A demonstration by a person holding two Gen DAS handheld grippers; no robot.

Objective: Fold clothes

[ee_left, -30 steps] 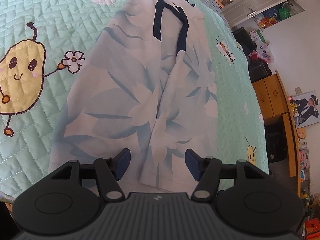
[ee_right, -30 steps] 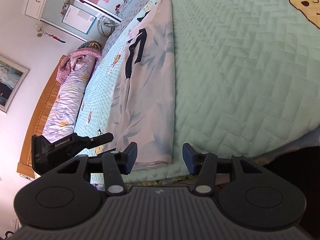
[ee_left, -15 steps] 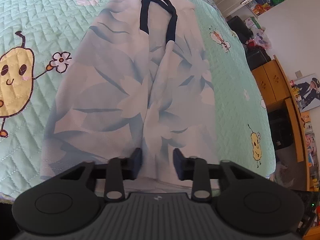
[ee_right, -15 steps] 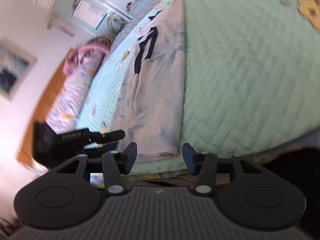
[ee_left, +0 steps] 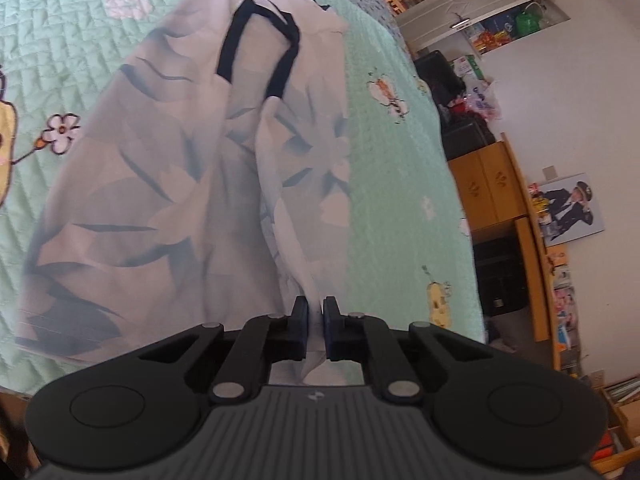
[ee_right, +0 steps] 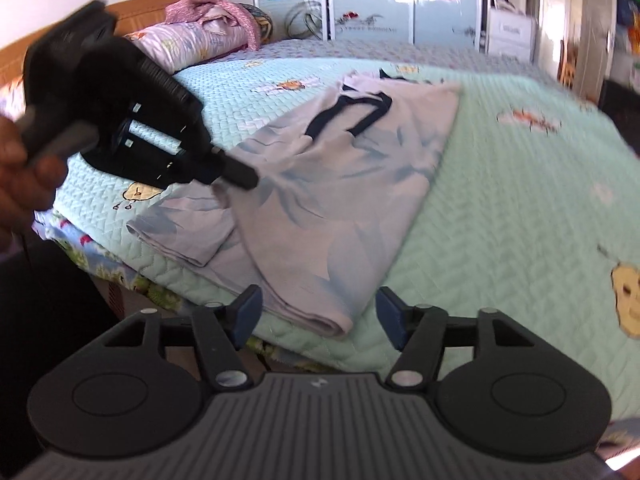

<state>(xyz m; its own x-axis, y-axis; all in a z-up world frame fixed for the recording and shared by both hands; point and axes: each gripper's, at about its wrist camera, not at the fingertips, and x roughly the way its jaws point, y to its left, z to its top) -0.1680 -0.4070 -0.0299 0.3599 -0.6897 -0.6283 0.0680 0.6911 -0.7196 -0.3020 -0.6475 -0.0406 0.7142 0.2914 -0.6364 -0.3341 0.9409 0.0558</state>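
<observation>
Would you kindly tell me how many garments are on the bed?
1: a pale floral garment on the green quilt, its hem pinched by the left hand-held gripper. Others may be hidden.

Bed [ee_right: 500,208]: covered by a mint-green quilted bedspread [ee_left: 384,184] printed with cartoon pears, flowers and bees. Wooden headboard [ee_right: 152,8] at the far left end in the right wrist view. Lying on it: one pale floral garment [ee_right: 344,184] with dark navy neck trim, spread lengthwise, hem at the near edge; a rolled floral quilt [ee_right: 188,42] and pink bundle [ee_right: 212,12] along the headboard edge.
</observation>
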